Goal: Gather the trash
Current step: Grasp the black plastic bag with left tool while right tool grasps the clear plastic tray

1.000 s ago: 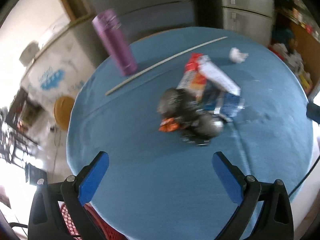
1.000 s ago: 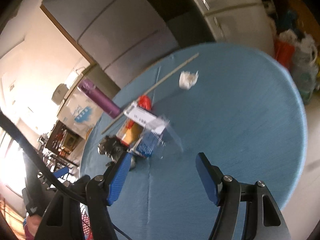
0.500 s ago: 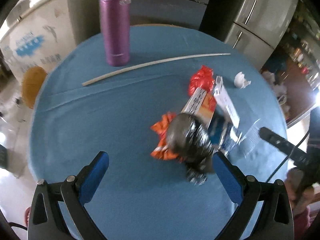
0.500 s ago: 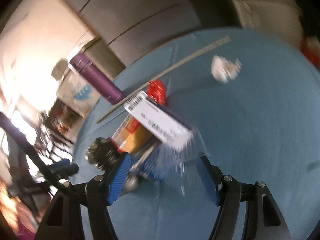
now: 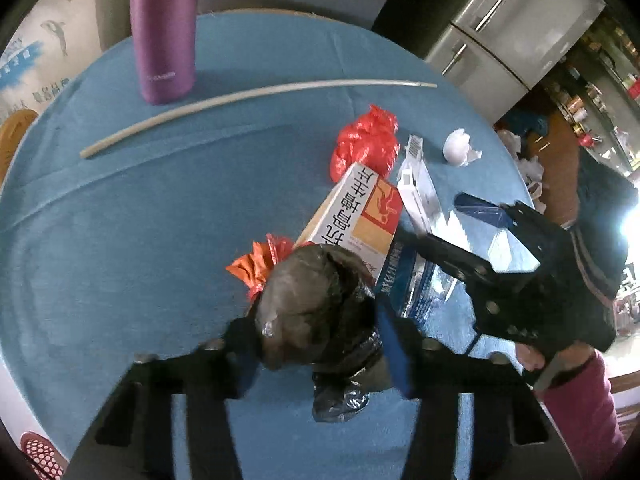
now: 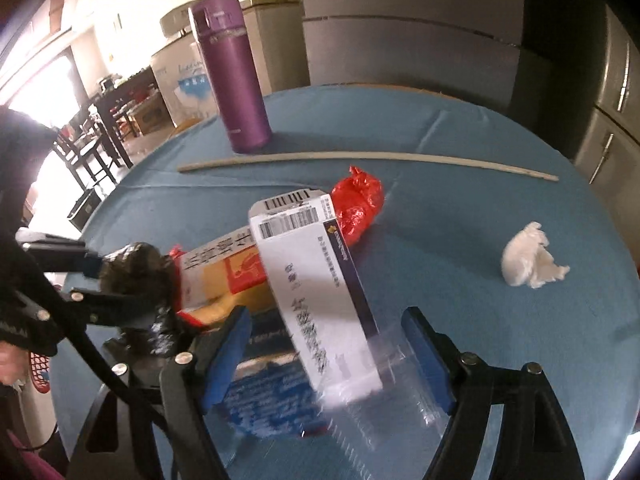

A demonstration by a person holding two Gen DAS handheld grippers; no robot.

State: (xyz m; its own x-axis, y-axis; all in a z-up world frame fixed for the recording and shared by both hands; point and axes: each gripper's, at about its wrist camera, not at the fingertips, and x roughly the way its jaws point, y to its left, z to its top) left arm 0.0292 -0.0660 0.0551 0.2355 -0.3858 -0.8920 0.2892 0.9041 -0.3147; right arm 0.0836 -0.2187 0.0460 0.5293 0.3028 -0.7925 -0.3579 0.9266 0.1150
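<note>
Item: trash pile on round blue table (image 5: 120,240), mid-collection

Change noted: a second ago the left gripper (image 5: 320,344) hung with pads spread wide above bare cloth, the pile well ahead of it. It is now down at the near end of the pile, and its jaws have just been closing, with the crumpled black bag (image 5: 316,312) between them. Judged meaning: first piece of trash is being taken; lift not yet begun.

Left jaws: narrow, both blue pads pressed against the sides of the black bag, which bulges above them. In the right wrist view the same gripper (image 6: 100,280) shows clamped on the bag (image 6: 136,276).

Right gripper (image 6: 326,348): has come in from farther back to straddle the pile's other end. Jaws have just been opening; they stand fairly wide, with the white barcoded box (image 6: 316,300) and the blue foil packet (image 6: 264,400) between them. Pads appear not to press on either; contact cannot be confirmed.

Remaining stock, all on the table:
- orange-and-white box (image 5: 356,216), touching the black bag
- red crumpled wrapper (image 5: 366,142), beyond the boxes
- orange foil scrap (image 5: 260,264), beside the bag
- white crumpled tissue (image 6: 528,256), apart to the right
- long pale stick (image 5: 240,100)
- purple flask (image 5: 164,28), upright, likely not trash
</note>
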